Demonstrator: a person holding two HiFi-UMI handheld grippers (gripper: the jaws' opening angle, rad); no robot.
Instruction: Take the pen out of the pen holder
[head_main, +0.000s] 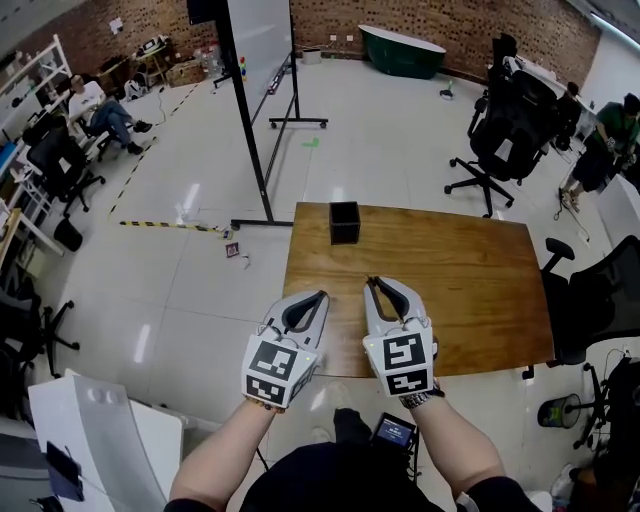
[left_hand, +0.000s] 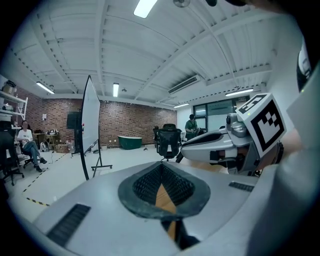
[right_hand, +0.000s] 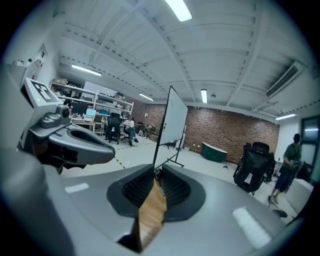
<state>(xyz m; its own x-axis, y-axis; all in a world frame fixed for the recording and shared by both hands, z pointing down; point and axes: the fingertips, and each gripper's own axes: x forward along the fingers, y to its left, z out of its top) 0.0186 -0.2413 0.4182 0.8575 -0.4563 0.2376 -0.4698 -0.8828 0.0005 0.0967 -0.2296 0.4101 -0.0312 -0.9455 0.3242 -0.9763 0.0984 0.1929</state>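
Observation:
A black square pen holder (head_main: 344, 222) stands near the far edge of the wooden table (head_main: 470, 290). No pen shows in it from the head view. My left gripper (head_main: 323, 295) hovers over the table's near left part, its fingertips together and nothing between them. My right gripper (head_main: 372, 282) is beside it, a little farther forward, also shut and empty. Both point toward the holder and stay well short of it. In the left gripper view the left gripper (left_hand: 161, 165) shows only a sliver of table between its pads. The right gripper (right_hand: 154, 171) looks the same in its own view.
A whiteboard on a wheeled stand (head_main: 258, 70) is beyond the table's far left corner. Black office chairs (head_main: 505, 130) stand behind and at the table's right side (head_main: 600, 300). A person sits far left (head_main: 95, 108). A white unit (head_main: 100, 430) is at my left.

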